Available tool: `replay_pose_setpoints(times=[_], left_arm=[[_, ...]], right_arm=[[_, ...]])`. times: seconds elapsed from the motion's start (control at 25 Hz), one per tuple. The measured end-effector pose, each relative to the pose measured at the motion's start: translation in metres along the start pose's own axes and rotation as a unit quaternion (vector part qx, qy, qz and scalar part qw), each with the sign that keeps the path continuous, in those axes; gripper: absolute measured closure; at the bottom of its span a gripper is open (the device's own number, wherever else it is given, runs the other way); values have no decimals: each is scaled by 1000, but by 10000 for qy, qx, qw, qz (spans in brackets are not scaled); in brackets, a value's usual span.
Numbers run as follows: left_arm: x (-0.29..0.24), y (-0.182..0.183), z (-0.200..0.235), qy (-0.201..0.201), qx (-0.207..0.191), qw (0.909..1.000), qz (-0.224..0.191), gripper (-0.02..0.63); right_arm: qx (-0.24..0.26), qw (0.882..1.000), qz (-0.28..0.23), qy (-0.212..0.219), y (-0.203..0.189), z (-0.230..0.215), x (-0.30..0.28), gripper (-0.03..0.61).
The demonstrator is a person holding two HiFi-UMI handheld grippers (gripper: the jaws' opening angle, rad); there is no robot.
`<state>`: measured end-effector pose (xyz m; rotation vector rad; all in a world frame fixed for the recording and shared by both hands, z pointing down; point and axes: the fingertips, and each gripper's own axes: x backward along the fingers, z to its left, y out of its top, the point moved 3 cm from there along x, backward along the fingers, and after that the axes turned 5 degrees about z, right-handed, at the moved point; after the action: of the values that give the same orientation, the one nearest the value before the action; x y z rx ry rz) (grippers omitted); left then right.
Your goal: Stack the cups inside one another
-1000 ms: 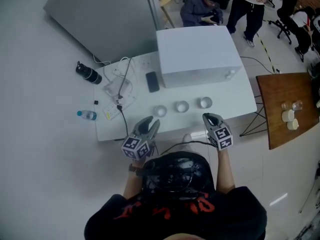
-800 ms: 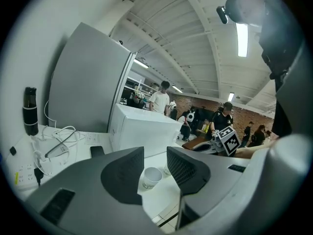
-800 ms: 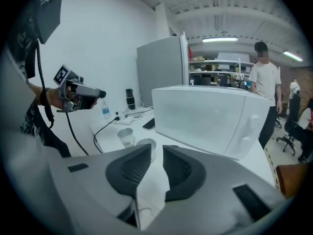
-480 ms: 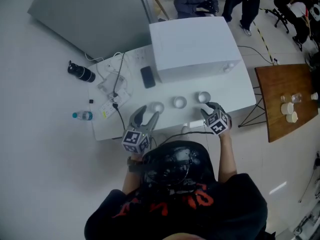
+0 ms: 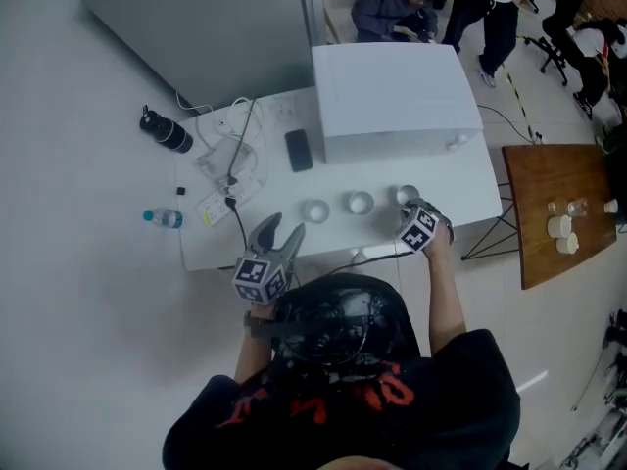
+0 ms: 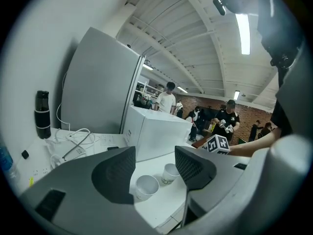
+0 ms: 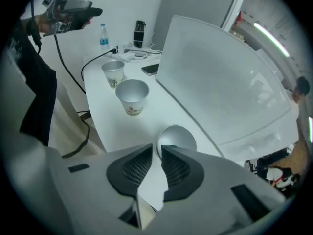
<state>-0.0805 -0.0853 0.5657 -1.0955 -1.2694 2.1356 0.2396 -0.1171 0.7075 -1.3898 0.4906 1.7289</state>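
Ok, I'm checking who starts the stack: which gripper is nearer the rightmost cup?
Right. The right gripper is at the rightmost cup, its jaws just closing astride its near rim. The left gripper hovers open at the table's front edge, short of the leftmost cup.

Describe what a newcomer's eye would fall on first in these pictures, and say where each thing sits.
Three white paper cups stand in a row on the white table, before a big white box: the left cup, the middle cup, the right cup. The right tongs point down at the right cup, their jaws having just been closing to a narrow gap at its near rim; whether they pinch it is unclear.
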Motion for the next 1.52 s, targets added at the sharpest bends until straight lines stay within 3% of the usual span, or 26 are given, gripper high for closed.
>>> replay_pose_setpoints(times=[0.16,0.56,0.8,0.96,1.2,1.52], left_arm=[[2,-12,1,-130,76,9998,162,359],[-9,-15,3,-389,117,9986,334,368],[-17,-17,1,-593,71,9973,433,368],[-23,-11,-3,-695,-15,9967,408,368],[-20,-12,1,-684,42,9969,383,368],[-7,-18,14,-461,168,9983,318,385]], right_arm=[[1,10000,47,-49,-3,7,-7,555],[-560,9927,-897,-572,-15,-1,48,560],[-531,9735,-1886,-1178,24,-34,146,560],[-21,9663,-2324,-1103,67,-32,192,560],[981,9739,-2043,-127,106,16,182,559],[1555,9821,-1056,87,104,60,84,558]])
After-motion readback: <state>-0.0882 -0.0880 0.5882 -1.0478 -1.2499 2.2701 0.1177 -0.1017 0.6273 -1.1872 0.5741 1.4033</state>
